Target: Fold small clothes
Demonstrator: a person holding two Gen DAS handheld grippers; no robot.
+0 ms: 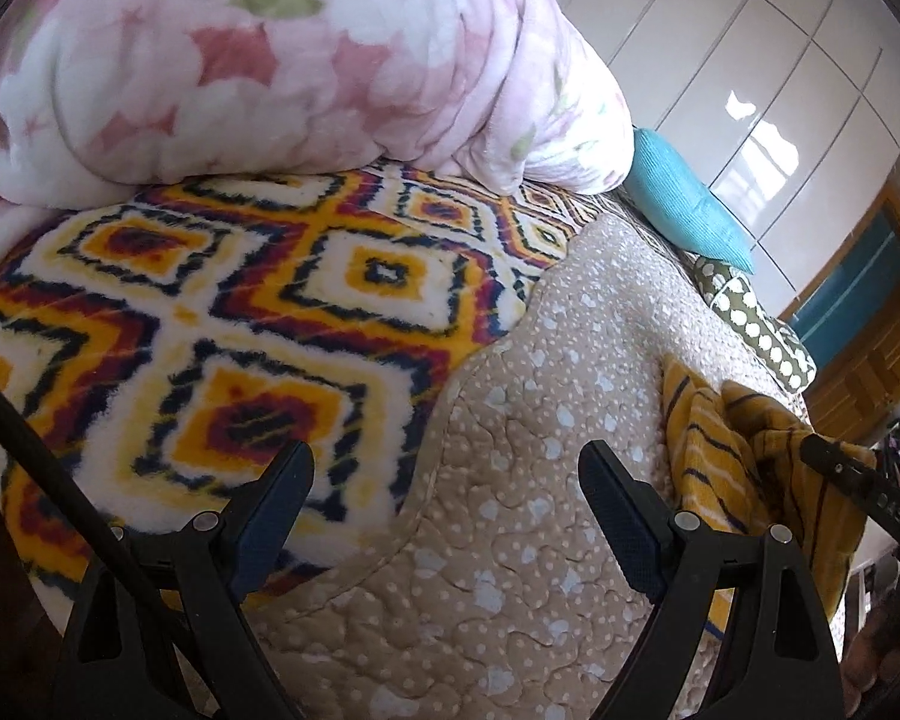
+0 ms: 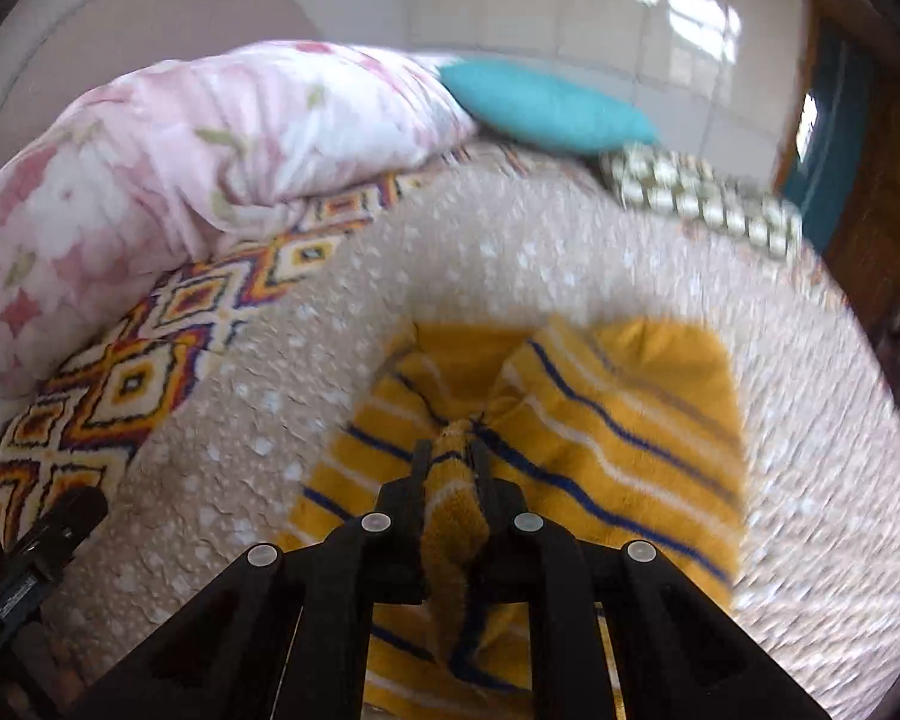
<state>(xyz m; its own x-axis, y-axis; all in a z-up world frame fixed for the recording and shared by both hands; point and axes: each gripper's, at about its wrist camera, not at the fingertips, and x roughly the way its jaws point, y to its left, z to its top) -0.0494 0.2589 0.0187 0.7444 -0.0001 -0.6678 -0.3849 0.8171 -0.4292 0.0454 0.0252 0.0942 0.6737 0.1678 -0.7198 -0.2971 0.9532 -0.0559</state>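
My right gripper (image 2: pixel 447 450) has its fingers clamped tight on a bunched fold of the yellow striped garment (image 2: pixel 618 414), rest of it lying on the beige quilt (image 2: pixel 258 438) of the bed. Left gripper (image 1: pixel 447 480) hangs wide apart, nothing btwn fingers, over quilt beside patterned blanket (image 1: pixel 222 300).
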